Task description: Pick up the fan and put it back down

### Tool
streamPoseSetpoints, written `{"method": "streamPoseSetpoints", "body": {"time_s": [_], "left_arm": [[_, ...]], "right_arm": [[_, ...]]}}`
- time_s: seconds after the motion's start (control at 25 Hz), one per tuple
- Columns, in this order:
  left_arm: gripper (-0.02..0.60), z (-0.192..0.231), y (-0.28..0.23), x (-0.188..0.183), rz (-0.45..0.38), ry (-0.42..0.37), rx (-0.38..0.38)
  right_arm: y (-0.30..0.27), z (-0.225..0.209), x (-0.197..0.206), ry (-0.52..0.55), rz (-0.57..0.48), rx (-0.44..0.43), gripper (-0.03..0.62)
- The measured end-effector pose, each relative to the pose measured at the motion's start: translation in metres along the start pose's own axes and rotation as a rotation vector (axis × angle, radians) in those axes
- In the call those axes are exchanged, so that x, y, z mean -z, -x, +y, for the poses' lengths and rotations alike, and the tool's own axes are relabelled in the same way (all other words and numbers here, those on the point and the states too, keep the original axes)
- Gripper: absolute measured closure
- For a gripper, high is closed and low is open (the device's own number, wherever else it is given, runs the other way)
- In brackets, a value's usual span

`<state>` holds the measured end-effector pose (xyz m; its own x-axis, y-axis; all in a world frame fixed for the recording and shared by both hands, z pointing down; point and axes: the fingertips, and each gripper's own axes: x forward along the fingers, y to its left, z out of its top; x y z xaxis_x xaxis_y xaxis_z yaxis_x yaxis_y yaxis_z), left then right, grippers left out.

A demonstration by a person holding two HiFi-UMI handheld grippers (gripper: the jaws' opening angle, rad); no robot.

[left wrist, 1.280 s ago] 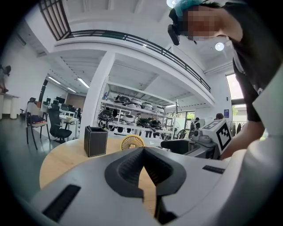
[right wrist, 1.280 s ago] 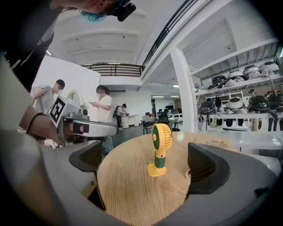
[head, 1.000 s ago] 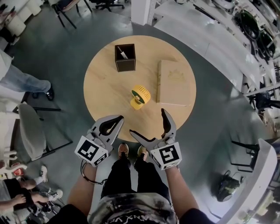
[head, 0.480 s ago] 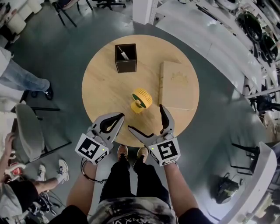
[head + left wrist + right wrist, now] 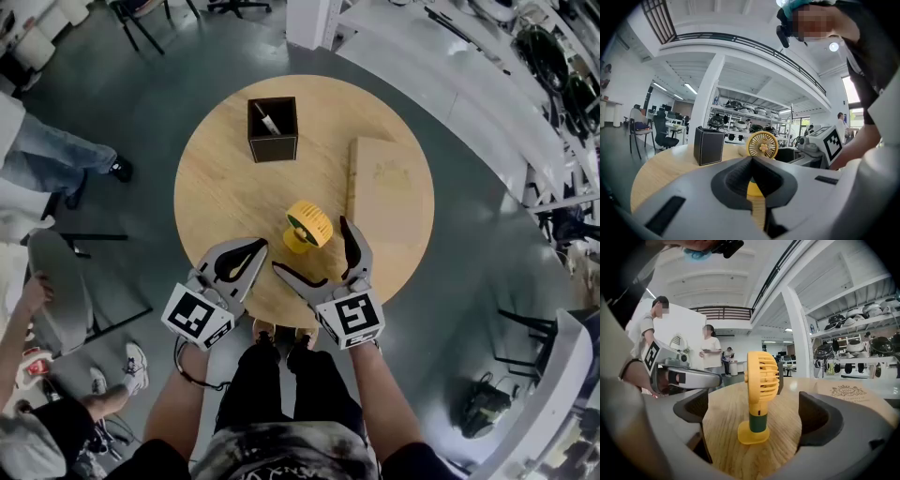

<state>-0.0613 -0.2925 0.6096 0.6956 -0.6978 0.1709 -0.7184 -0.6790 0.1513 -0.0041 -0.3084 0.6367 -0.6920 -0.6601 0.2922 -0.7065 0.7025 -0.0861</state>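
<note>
A small yellow fan (image 5: 307,225) with a green neck stands upright on the round wooden table (image 5: 225,187), near its front edge. My right gripper (image 5: 312,248) is open just behind it, one finger on each side, not touching. In the right gripper view the fan (image 5: 761,376) stands between the dark pads (image 5: 818,420), slightly beyond them. My left gripper (image 5: 255,247) is shut and empty at the table's front edge, left of the fan. From the left gripper view the fan (image 5: 762,145) shows above the shut jaws of that gripper (image 5: 752,164).
A black open box (image 5: 273,129) holding a small tool stands at the back of the table. A flat pale wooden case (image 5: 384,187) lies on the right side. A grey chair (image 5: 56,281) and bystanders' legs (image 5: 56,150) are on the floor to the left.
My right gripper has moved forward until its open fingers flank the fan. The left gripper has barely moved. The bystanders at left have shifted.
</note>
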Motion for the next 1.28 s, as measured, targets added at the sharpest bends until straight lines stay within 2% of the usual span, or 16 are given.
{"method": "streamPoseSetpoints", "body": {"time_s": [0.36,0.44,0.72,0.8,0.88,1.2,1.28], "left_arm": [[0.565,0.017,-0.011,-0.002,-0.001,0.014,0.002],[0.565,0.018,-0.011,-0.003,0.0,0.017,0.003],[0.565,0.022,-0.013,-0.001,0.005,0.022,0.004],[0.565,0.021,-0.013,-0.001,0.005,0.024,0.005],[0.565,0.021,-0.013,0.0,0.005,0.026,0.006],[0.565,0.019,-0.011,-0.002,0.002,0.023,0.009],[0.565,0.018,-0.011,-0.004,0.002,0.021,0.008]], "right_arm": [[-0.019,-0.007,-0.001,0.005,0.006,0.003,0.013],[-0.019,-0.007,-0.002,0.007,0.007,0.011,0.045],[-0.02,-0.011,0.0,0.018,0.009,0.048,0.21],[-0.02,-0.013,-0.001,0.036,-0.004,0.07,0.284],[-0.021,-0.016,-0.007,0.055,-0.044,0.094,0.405],[-0.018,-0.014,-0.005,0.053,-0.028,0.09,0.41],[-0.017,-0.016,-0.008,0.058,-0.05,0.096,0.411]]}}
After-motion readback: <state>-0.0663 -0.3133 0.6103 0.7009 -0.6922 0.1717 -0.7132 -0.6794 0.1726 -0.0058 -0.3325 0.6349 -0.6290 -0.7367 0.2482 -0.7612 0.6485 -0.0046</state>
